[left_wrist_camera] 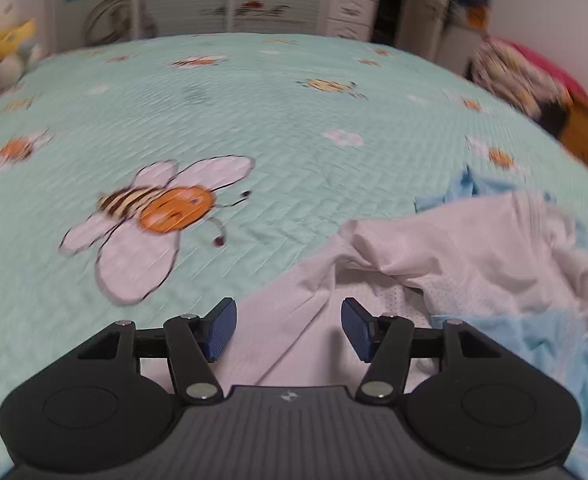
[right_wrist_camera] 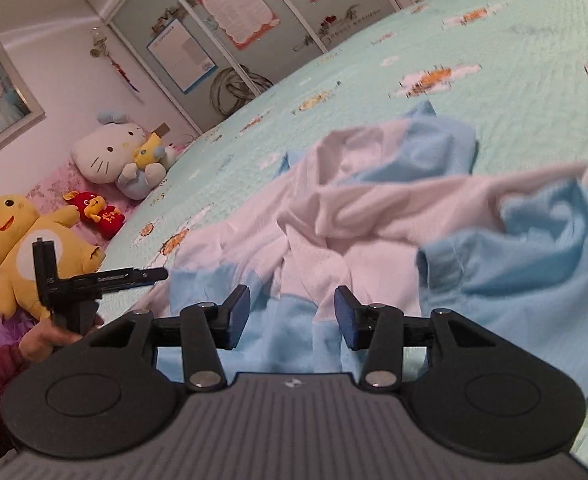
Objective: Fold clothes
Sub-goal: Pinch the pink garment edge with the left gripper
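A crumpled white and light-blue garment lies on the mint bee-print bedspread. In the left wrist view it fills the lower right. My left gripper is open, its blue pads over the garment's white edge, holding nothing. In the right wrist view the same garment is bunched in the middle. My right gripper is open just above its blue and white folds, holding nothing. The left gripper shows at the left of that view, held in a hand.
Plush toys lie at the bed's far side: a yellow one, a white cat and a small red one. A wardrobe with posters stands beyond the bed. A patterned bundle sits at the right edge.
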Demonstrator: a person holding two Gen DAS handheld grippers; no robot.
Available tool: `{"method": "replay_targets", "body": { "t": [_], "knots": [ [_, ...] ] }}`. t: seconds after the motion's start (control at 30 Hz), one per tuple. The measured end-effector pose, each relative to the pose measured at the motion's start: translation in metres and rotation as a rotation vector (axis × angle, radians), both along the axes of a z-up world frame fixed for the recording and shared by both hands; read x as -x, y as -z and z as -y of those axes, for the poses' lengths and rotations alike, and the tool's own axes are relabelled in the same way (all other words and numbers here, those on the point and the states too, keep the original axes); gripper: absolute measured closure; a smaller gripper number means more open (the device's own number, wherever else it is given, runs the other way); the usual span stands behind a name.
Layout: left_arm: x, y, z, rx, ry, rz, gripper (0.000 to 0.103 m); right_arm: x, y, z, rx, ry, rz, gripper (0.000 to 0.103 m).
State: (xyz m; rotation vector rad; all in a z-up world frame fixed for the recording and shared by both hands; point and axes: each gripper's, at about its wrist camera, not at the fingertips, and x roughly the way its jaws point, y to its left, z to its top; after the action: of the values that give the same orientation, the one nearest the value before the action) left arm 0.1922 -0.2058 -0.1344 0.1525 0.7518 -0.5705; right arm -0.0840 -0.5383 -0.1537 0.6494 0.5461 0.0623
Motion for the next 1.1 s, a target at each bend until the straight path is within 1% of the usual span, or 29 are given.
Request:
{"method": "replay_targets", "body": {
  "t": [0.03, 0.1, 0.13, 0.2, 0.23, 0.27, 0.3, 0.33, 0.37, 0.43, 0.53, 0.57, 0.6, 0.63, 0.83, 0.97, 1.0, 1.03, 1.1],
  "knots": [
    [-0.002, 0.002, 0.006, -0.009, 0.034, 0.008, 0.042, 0.000, 0.003, 0.000, -0.007, 0.003, -0.007, 0.055],
    [-0.005, 0.005, 0.019, -0.036, 0.080, 0.028, 0.036, 0.001, 0.007, 0.000, -0.009, 0.012, -0.015, 0.055],
    [-0.008, 0.007, 0.026, -0.057, 0.092, 0.038, 0.032, 0.002, 0.008, 0.000, -0.010, 0.017, -0.017, 0.055],
    [-0.018, 0.014, 0.038, -0.087, 0.101, 0.048, 0.031, 0.003, 0.010, 0.000, -0.012, 0.027, -0.017, 0.055],
    [-0.023, 0.017, 0.041, -0.091, 0.102, 0.048, 0.031, 0.004, 0.010, -0.001, -0.013, 0.031, -0.016, 0.055],
    [-0.027, 0.018, 0.043, -0.075, 0.104, 0.042, 0.042, 0.004, 0.010, -0.003, -0.011, 0.035, -0.015, 0.055],
    [-0.030, 0.017, 0.044, -0.052, 0.114, 0.038, 0.057, 0.004, 0.010, -0.004, -0.007, 0.040, -0.016, 0.055],
    [-0.030, 0.015, 0.044, -0.037, 0.121, 0.037, 0.101, 0.005, 0.009, -0.005, -0.002, 0.045, -0.016, 0.055],
    [-0.028, 0.011, 0.044, -0.029, 0.108, 0.047, 0.101, 0.005, 0.009, -0.006, 0.005, 0.049, -0.016, 0.055],
    [-0.022, -0.002, 0.039, -0.010, 0.059, 0.098, 0.101, 0.005, 0.008, -0.008, 0.021, 0.056, -0.018, 0.055],
    [-0.013, -0.040, 0.017, 0.038, -0.033, 0.220, 0.100, 0.001, 0.008, -0.012, 0.028, 0.050, -0.027, 0.055],
    [-0.010, -0.055, 0.006, 0.055, -0.072, 0.255, 0.100, -0.001, 0.007, -0.014, 0.020, 0.036, -0.027, 0.054],
    [-0.007, -0.070, -0.005, 0.067, -0.113, 0.290, 0.100, -0.004, 0.006, -0.017, 0.011, 0.020, -0.026, 0.050],
    [-0.001, -0.082, -0.017, 0.068, -0.148, 0.317, 0.100, -0.009, 0.006, -0.021, -0.006, -0.006, -0.025, 0.050],
    [0.048, -0.105, -0.080, -0.047, -0.307, 0.413, 0.100, -0.038, 0.009, -0.064, -0.061, -0.193, -0.051, 0.049],
    [0.081, -0.120, -0.122, -0.125, -0.414, 0.476, 0.100, -0.043, 0.016, -0.091, -0.056, -0.283, -0.079, 0.049],
    [0.085, -0.118, -0.131, -0.145, -0.424, 0.456, 0.100, -0.044, 0.017, -0.097, -0.048, -0.300, -0.086, 0.049],
    [0.082, -0.104, -0.137, -0.165, -0.400, 0.375, 0.100, -0.043, 0.016, -0.100, -0.027, -0.305, -0.088, 0.049],
    [0.076, -0.074, -0.142, -0.192, -0.333, 0.220, 0.099, -0.040, 0.013, -0.098, -0.019, -0.312, -0.101, 0.049]
  ]
}}
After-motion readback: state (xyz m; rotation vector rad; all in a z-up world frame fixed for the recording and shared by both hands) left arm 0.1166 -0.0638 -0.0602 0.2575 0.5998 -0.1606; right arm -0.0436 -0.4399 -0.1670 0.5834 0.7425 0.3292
